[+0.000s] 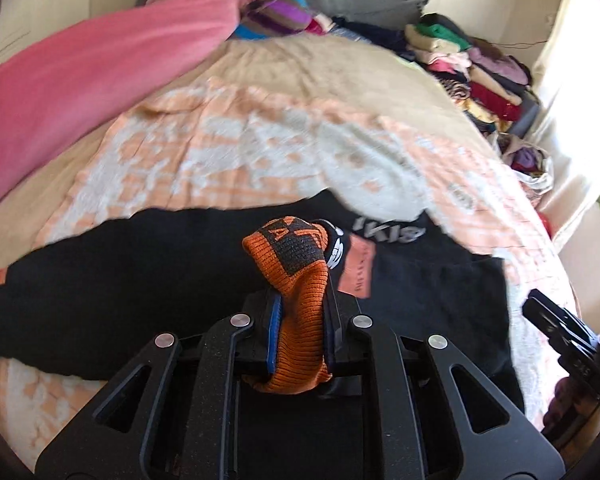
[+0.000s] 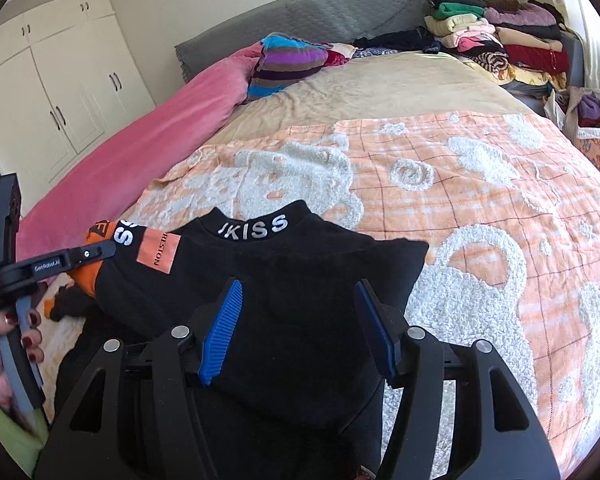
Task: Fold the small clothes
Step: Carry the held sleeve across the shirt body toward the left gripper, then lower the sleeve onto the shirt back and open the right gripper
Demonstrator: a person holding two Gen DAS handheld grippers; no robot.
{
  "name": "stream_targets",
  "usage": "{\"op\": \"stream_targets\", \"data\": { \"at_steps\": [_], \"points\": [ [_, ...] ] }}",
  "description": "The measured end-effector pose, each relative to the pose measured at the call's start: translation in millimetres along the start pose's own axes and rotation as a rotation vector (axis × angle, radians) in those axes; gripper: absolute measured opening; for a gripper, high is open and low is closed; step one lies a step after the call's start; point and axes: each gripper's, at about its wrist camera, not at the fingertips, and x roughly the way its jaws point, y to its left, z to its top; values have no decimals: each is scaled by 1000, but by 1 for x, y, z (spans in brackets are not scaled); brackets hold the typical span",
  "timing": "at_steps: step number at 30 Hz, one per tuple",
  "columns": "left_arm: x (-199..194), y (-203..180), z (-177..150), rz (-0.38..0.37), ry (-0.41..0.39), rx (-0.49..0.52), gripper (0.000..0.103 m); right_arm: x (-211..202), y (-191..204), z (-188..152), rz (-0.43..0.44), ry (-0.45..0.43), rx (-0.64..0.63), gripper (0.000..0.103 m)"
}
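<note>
A black sweater (image 2: 300, 260) with a white-lettered collar and an orange patch lies on the orange and white blanket (image 2: 480, 184). One sleeve ends in an orange ribbed cuff (image 1: 296, 256). My left gripper (image 1: 304, 308) is shut on that cuff and holds it a little above the sweater body (image 1: 140, 280). In the right wrist view the left gripper (image 2: 96, 250) comes in from the left edge with the cuff (image 2: 86, 276) in it, held by a hand (image 2: 4, 344). My right gripper (image 2: 300, 320) stands open over the sweater's lower body, its blue pads (image 2: 224, 328) apart and pressing on nothing.
A pink quilt (image 2: 140, 152) runs along the bed's left side, with a striped pillow (image 2: 284, 64) at the grey headboard (image 2: 320, 12). Stacks of folded clothes (image 2: 512, 40) fill the far right corner, with a bag of clothes (image 2: 592, 116) beside them. White wardrobes (image 2: 60, 100) stand on the left.
</note>
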Motion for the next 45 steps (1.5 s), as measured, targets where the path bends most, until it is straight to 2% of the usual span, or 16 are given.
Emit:
{"op": "stream_targets", "data": {
  "at_steps": [6, 12, 15, 19, 23, 26, 30, 33, 36, 39, 40, 44, 45],
  "points": [
    [22, 21, -15, 43, 76, -26, 13, 20, 8, -10, -16, 55, -54, 57],
    [33, 32, -21, 99, 90, -11, 29, 44, 3, -22, -102, 163, -82, 57],
    [28, 34, -21, 120, 69, 2, 34, 50, 0, -28, -119, 201, -75, 57],
    [4, 37, -21, 171, 5, 7, 35, 50, 1, -28, -126, 204, -88, 57],
    [-15, 19, -29, 133, -24, 45, 35, 41, 2, -23, -89, 176, -66, 59],
    [-7, 0, -36, 106, 11, 97, 35, 39, 9, -22, -67, 169, -88, 60],
    [24, -4, -47, 159, 108, 121, 36, 46, 12, -27, -91, 214, -111, 61],
    [30, 0, -53, 157, 120, 112, 39, 50, 10, -28, -83, 232, -98, 64],
    [17, 0, -50, 124, 97, 89, 58, 44, 10, -24, -51, 210, -69, 74],
    [6, 0, -47, 125, 76, 87, 63, 36, 14, -19, -38, 177, -69, 80],
    [3, 0, -45, 123, 74, 79, 70, 33, 15, -16, -38, 166, -71, 82],
    [-14, 2, -40, 137, 43, 70, 81, 21, 20, -8, -24, 125, -66, 83],
    [-17, 3, -39, 141, 38, 69, 85, 18, 22, -6, -21, 108, -68, 87]
  ]
}}
